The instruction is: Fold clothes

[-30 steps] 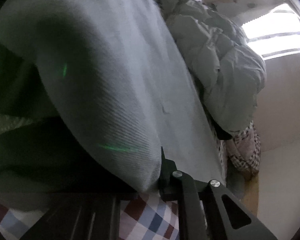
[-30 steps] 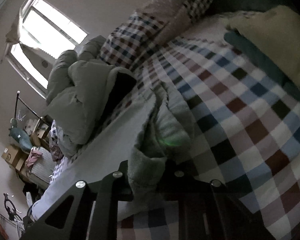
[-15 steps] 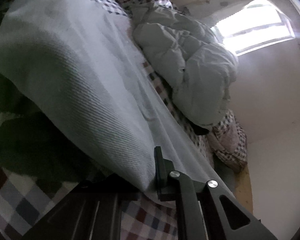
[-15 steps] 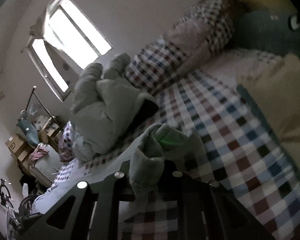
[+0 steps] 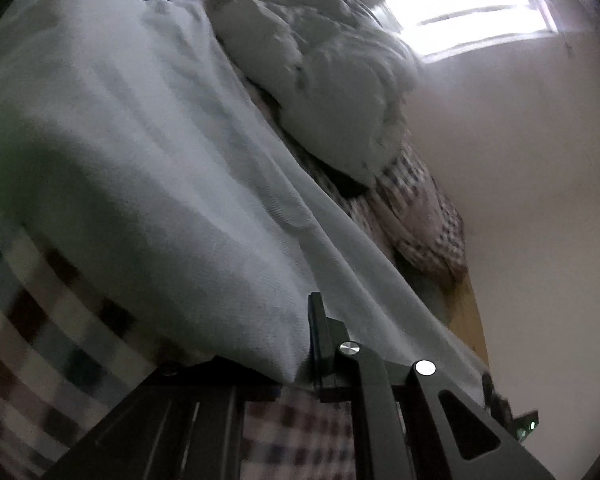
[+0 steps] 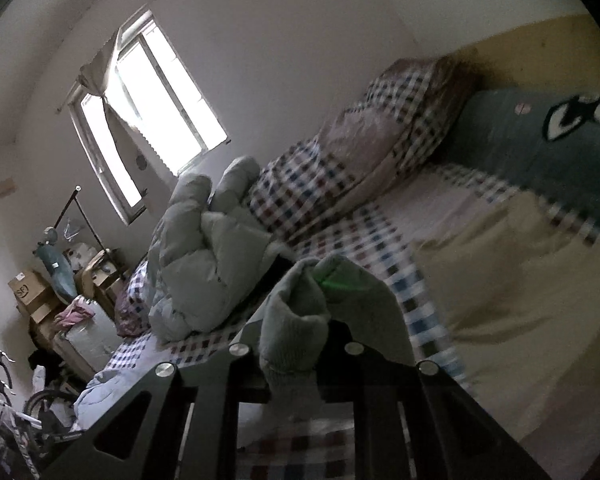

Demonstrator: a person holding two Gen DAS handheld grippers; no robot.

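Grey-green ribbed knit fills my left view: the garment [image 5: 148,184] drapes in a long sheet from my left hand-held gripper [image 5: 296,376], whose fingers are pinched tight on one edge of the cloth. Over on the right wrist camera, my right hand-held gripper [image 6: 296,364] is clamped on a bunched, cuff-like end of the same knit [image 6: 296,332], which stands up in a lump between the closed jaws.

Compared with a second ago, both views have swung upward. The right camera then looked flat across the checked bedsheet [image 6: 364,236]; now it takes in the window [image 6: 152,120], the wall and the checked pillow [image 6: 376,132], with the bed well below. The cloth on the left has stretched from a slack hump into a taut slope, and checked sheet shows under its lower edge, so that end is off the bed.

So I judge I'm lifting and spreading the garment between the two grips, getting it to hang straight for a fold. Whether its far end is off the bed I cannot tell. The puffy quilted duvet [image 5: 324,64] lies heaped just beyond the cloth, and a cream blanket [image 6: 512,280] sits to the right; the garment needs to come down on bare sheet between them.
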